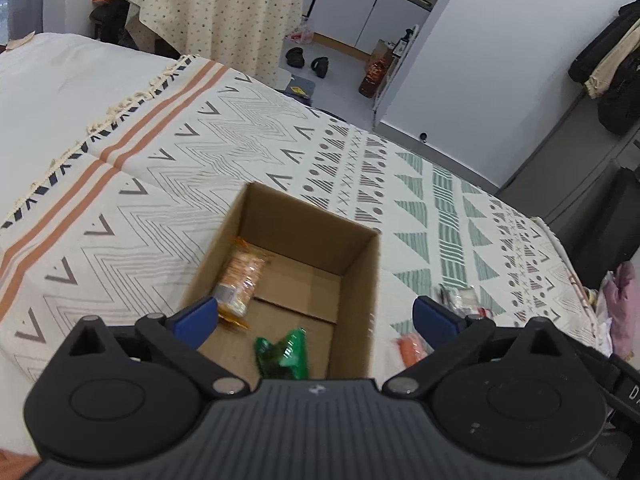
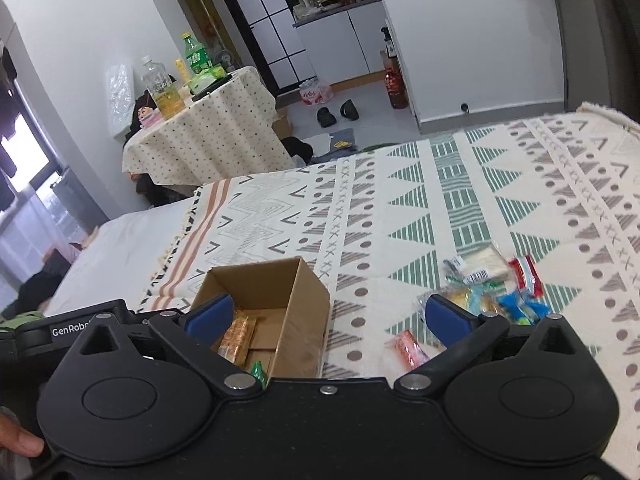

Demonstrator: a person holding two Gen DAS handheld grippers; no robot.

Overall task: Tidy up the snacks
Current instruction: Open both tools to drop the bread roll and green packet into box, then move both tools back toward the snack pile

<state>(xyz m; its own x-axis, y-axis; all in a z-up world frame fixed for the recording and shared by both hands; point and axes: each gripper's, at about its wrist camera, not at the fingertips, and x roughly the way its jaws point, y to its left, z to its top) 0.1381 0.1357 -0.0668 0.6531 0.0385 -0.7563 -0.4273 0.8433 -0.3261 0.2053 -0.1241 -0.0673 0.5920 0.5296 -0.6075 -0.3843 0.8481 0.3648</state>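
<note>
Box: cardboard box (image 1: 352,256) on the patterned bed (image 1: 168,168); holds an orange cracker pack (image 1: 240,280) and a green packet (image 1: 286,354)
Left: pile of snacks (image 2: 496,284) on the bed, right of the box; pink packet (image 2: 410,348) nearer
Fingers: left gripper (image 1: 316,312) and right gripper (image 2: 326,316) both wide apart, empty
Progress: early, by my reading

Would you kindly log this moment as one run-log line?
left gripper: open, empty, over cardboard box | right gripper: open, empty | box: cracker pack, green packet | loose snacks on patterned cloth
</note>
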